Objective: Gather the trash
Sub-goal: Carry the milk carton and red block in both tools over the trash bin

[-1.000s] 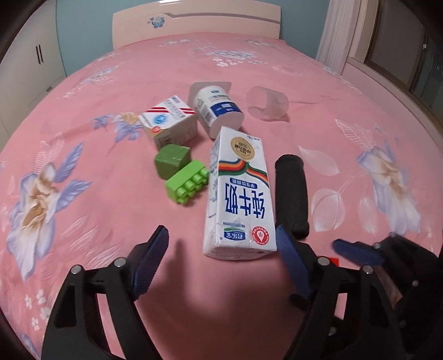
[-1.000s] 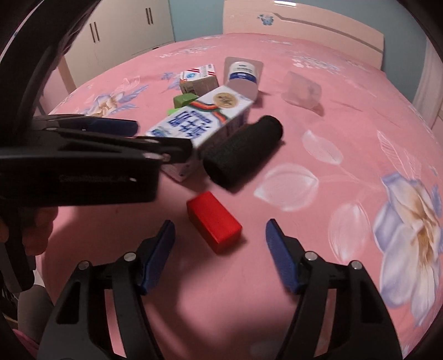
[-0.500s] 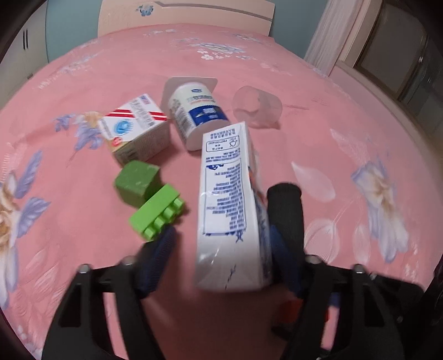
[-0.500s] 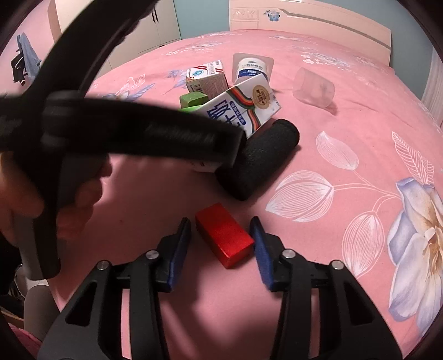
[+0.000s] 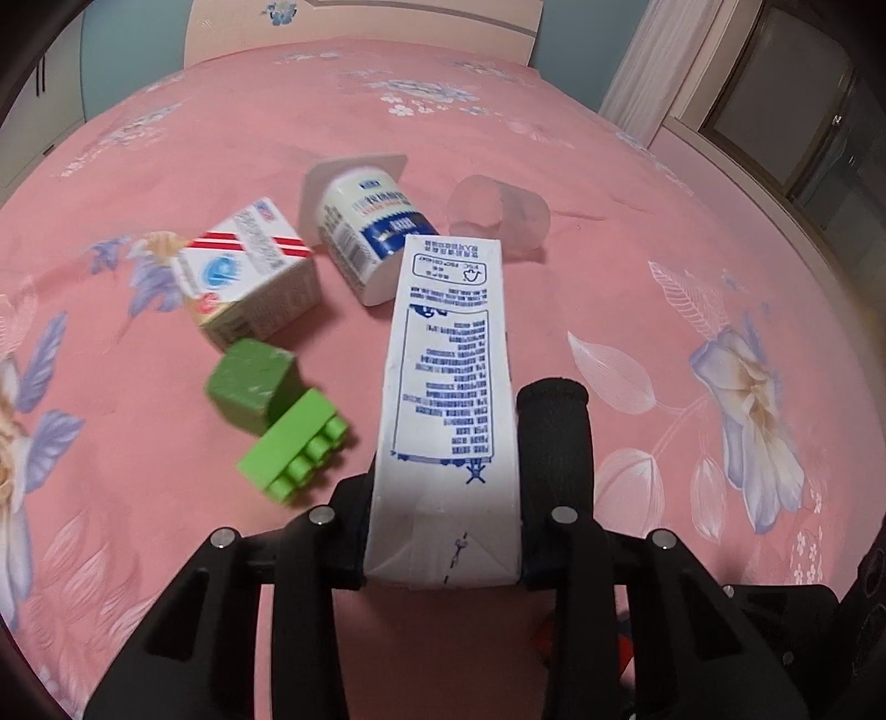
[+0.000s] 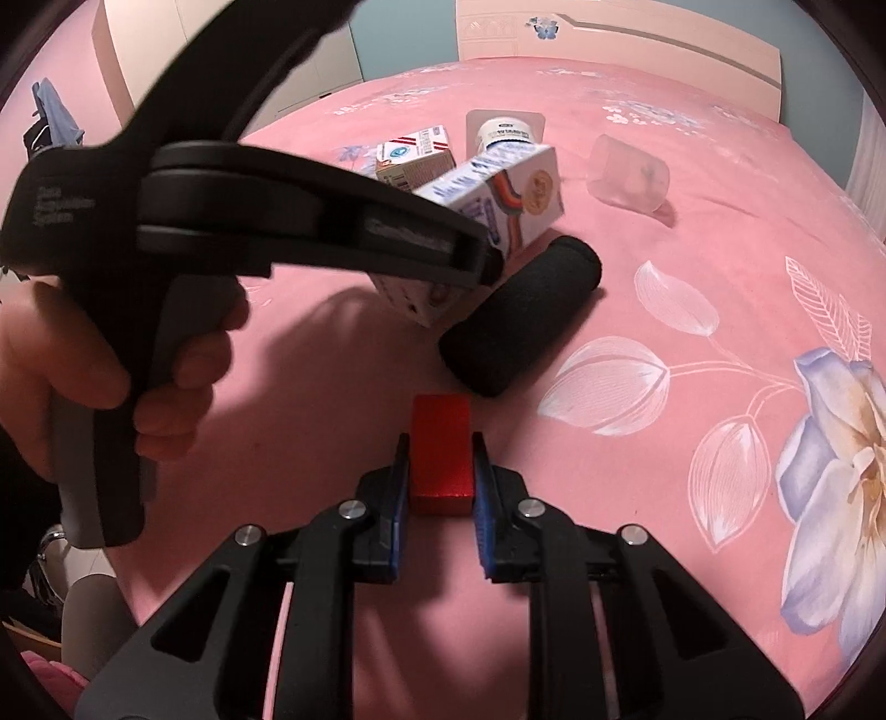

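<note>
My left gripper (image 5: 443, 526) is shut on a white milk carton (image 5: 448, 399) and holds it tilted above the pink bed; it also shows in the right wrist view (image 6: 498, 188). My right gripper (image 6: 440, 487) is shut on a red block (image 6: 442, 454) that rests on the bed. A small red-striped carton (image 5: 249, 277), a white and blue yoghurt cup (image 5: 371, 232) and a clear plastic cup (image 5: 498, 216) lie further back.
A black foam cylinder (image 5: 554, 443) lies right of the milk carton. A dark green cube (image 5: 249, 382) and a light green toy brick (image 5: 293, 448) sit to its left. The bed's headboard (image 5: 360, 27) is at the back.
My left gripper closed on the milk carton and lifted it, turning it onto its side face. My right gripper closed around the red block.
</note>
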`<action>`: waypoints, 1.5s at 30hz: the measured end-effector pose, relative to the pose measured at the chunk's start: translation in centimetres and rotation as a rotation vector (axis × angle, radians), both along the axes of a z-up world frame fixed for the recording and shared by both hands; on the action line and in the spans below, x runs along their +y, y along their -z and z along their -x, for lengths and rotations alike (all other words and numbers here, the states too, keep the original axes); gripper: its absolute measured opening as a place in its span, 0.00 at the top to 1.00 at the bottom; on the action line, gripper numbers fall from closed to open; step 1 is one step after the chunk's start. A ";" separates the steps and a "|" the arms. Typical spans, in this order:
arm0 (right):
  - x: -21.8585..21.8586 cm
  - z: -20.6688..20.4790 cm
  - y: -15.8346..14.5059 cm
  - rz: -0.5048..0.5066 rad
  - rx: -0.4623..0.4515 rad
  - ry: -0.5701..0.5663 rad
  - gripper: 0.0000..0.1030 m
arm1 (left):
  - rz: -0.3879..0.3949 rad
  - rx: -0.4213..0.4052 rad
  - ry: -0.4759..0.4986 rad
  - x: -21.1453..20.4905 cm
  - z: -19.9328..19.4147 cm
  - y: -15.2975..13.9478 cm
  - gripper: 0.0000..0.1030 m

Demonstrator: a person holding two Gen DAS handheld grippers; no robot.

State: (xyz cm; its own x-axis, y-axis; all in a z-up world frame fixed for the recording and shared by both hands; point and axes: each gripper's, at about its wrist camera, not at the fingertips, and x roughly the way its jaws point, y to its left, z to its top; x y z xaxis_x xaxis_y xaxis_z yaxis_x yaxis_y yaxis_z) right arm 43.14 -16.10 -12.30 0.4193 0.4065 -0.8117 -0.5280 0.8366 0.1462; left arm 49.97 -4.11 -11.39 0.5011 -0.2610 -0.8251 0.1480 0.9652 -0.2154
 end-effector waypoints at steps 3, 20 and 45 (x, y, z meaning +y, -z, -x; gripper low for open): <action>0.0 0.6 -1.0 0.006 -0.009 0.004 0.79 | -0.019 -0.012 -0.003 0.6 1.4 -1.4 0.62; 0.4 11.0 -18.1 0.004 -0.281 0.031 0.80 | -0.108 -0.251 -0.046 6.0 15.9 -18.1 0.62; 2.3 24.8 -22.5 0.007 -0.329 -0.013 0.80 | -0.239 -0.275 -0.015 8.9 33.5 -18.7 0.62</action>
State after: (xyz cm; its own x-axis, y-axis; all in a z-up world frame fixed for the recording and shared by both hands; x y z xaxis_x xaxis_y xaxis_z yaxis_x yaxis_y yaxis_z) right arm 18.37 -13.81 10.23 0.6548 0.4083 -0.6360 -0.5562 0.8301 -0.0397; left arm 16.45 4.83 7.30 0.7150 -0.0681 -0.6958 0.1542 0.9861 0.0620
